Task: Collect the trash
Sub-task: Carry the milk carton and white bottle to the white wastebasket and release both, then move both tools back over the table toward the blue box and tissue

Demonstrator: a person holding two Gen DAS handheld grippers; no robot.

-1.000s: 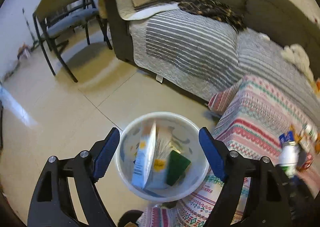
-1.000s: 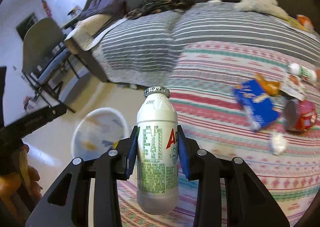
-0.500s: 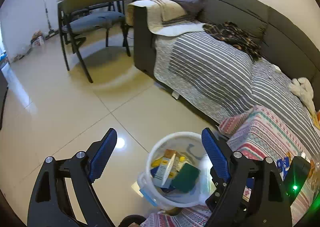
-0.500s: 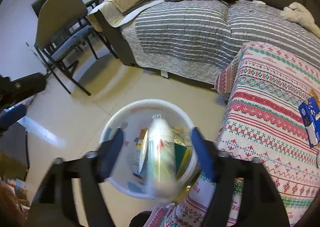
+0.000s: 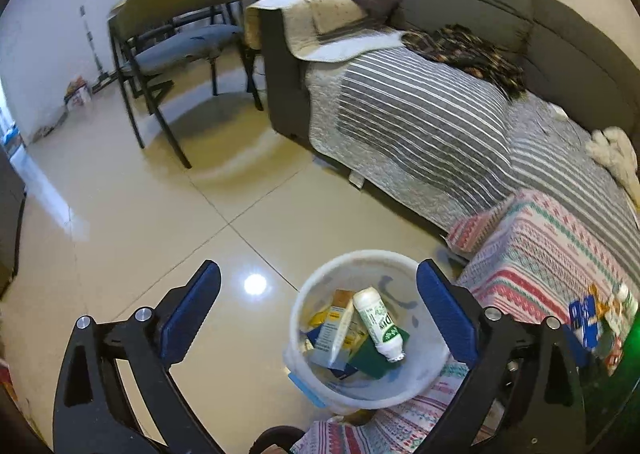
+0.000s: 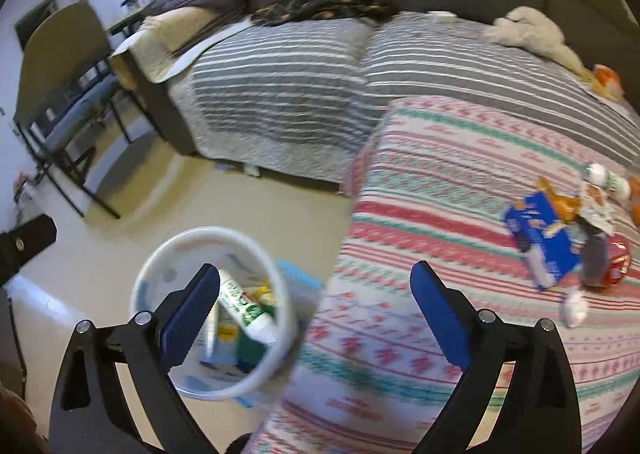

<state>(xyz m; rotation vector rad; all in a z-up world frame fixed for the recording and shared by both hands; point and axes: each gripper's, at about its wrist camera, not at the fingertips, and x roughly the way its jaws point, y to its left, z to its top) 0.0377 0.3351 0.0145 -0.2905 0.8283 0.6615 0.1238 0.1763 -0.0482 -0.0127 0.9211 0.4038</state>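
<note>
progress: partway | white bottle (image 5: 378, 324) lies in the bin (image 5: 316, 286) on the cartons | left gripper (image 5: 318, 312) and right gripper (image 6: 310, 310) both wide apart, empty | left to do: blue box (image 6: 540, 240), wrappers on patterned blanket (image 6: 440, 214)

— Item: left gripper (image 5: 318, 308); how is it built?
— Black angular arms with triangular cut-outs; silver screws are set at the joints; blue ribbed fingers (image 5: 191, 308) are fitted.
— And the right gripper (image 6: 312, 310)?
— Identically made; blue pads (image 6: 438, 314); black frame; silver screws.
</note>
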